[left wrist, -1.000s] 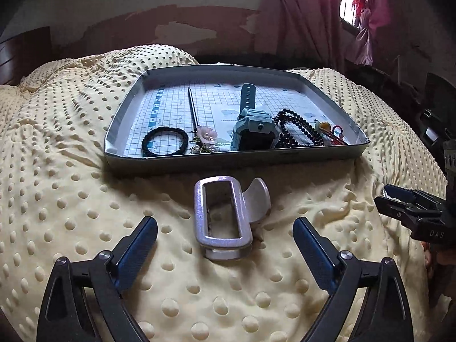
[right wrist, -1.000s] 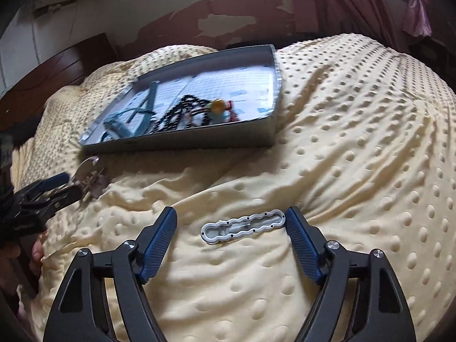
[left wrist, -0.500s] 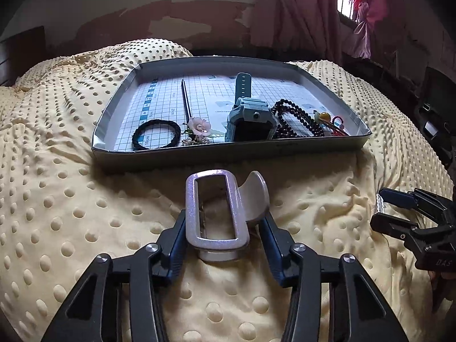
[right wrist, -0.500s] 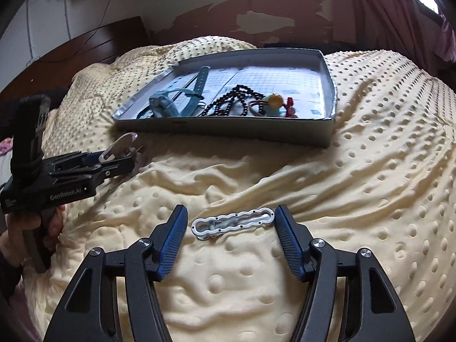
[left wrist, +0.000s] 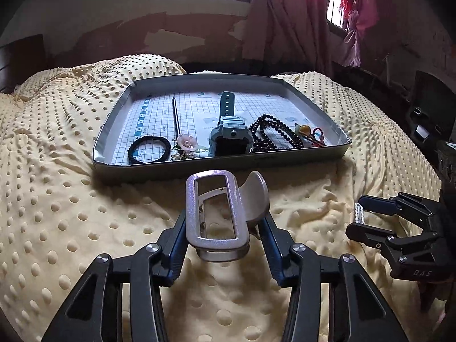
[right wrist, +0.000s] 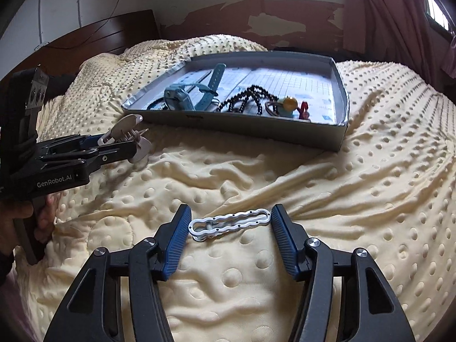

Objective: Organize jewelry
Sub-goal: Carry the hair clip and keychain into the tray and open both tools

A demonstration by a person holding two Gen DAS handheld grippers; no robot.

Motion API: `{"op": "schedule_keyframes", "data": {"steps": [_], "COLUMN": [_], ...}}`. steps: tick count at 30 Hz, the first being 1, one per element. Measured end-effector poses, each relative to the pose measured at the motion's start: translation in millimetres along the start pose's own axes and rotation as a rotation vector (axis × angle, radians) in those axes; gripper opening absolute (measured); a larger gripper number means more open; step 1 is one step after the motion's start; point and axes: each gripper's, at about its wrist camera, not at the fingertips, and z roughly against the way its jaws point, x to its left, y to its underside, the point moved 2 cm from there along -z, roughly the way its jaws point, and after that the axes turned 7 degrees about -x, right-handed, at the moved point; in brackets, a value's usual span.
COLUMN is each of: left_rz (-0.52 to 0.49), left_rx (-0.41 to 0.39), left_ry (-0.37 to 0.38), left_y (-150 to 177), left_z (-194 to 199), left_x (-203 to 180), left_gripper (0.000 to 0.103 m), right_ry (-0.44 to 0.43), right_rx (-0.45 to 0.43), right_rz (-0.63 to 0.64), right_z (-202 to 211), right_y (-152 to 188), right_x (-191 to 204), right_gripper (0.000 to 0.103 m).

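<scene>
A silver-lilac claw hair clip (left wrist: 218, 213) is held lifted above the yellow dotted blanket (left wrist: 71, 216), just before the grey tray (left wrist: 228, 168). A white wavy hair clip (right wrist: 229, 224) lies flat on the blanket, well apart from the tray.

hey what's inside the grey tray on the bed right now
The tray holds a black hair tie, a hair stick with a pink flower, a teal watch, dark beads and small colourful charms. Its near wall hides the floor just behind it.
</scene>
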Motion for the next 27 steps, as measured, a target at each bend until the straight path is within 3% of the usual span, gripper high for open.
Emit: {"op": "schedule_keyframes", "data": {"steps": [9, 15, 18, 27], "left_rz": [0.059, 0.067, 0.106, 0.055], "left_rx": [-0.087, -0.160, -0.154, -0.070], "left_ry": [0.029, -0.013, -0.029, -0.074], "left_y": [-22.6, -58.4, -74.8, -85.0], "left_z": [21.8, 23.4, 4.5, -45.6], "left_x": [3.9, 22.4, 40.8, 52.0], "left_gripper": [0.045, 0.045, 0.045, 0.045], "right_ry": [0.038, 0.071, 0.082, 0.076], "right_rx": [-0.180, -0.267, -0.250, -0.151], "right_rz": [-0.050, -0.094, -0.066, -0.034], "right_z": [22.9, -3.5, -28.7, -78.6], "right_y": [-29.8, -78.9, -95.7, -99.8], "right_x": [-8.6, -11.5, -7.8, -0.2], "right_gripper": [0.053, 0.053, 0.053, 0.053]}}
